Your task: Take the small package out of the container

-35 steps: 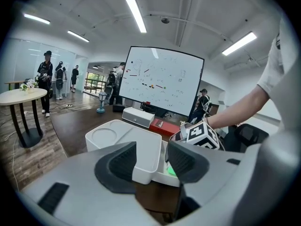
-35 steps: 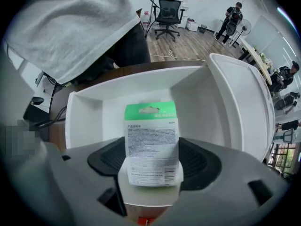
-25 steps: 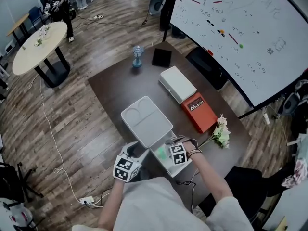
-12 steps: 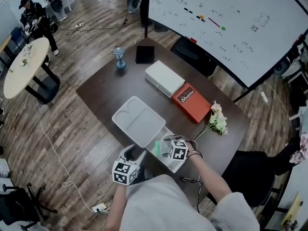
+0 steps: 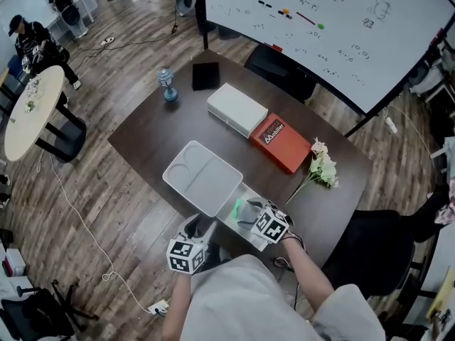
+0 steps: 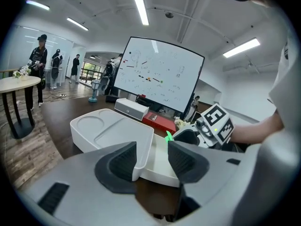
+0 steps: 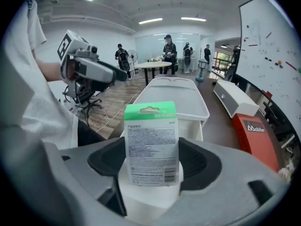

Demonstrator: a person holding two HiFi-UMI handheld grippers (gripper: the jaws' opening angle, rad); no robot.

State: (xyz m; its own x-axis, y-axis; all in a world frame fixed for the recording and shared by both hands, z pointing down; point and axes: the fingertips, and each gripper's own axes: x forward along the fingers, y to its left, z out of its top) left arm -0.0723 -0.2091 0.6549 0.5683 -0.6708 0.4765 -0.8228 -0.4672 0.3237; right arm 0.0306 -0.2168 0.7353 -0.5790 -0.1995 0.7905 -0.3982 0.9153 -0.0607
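One package: small package [image 7: 151,135], carded, just above container [image 7: 190,126], counter's [image 5: 156,133] near edge.
Right gripper [image 7: 151,160]: jaws clamped across its width.
Left gripper [image 6: 151,160]: jaws apart, lid [image 6: 108,131] corner between.
Handling: probably light, thin, buckles easily; squeeze gently.

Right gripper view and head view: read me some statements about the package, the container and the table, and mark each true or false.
1. The right gripper holds the small package between its fingers. True.
2. The small package has a red top. False: its top is green.
3. A red box lies beside a white box on the table. True.
4. The flowers lie inside the container. False: they lie on the table, near the red box.
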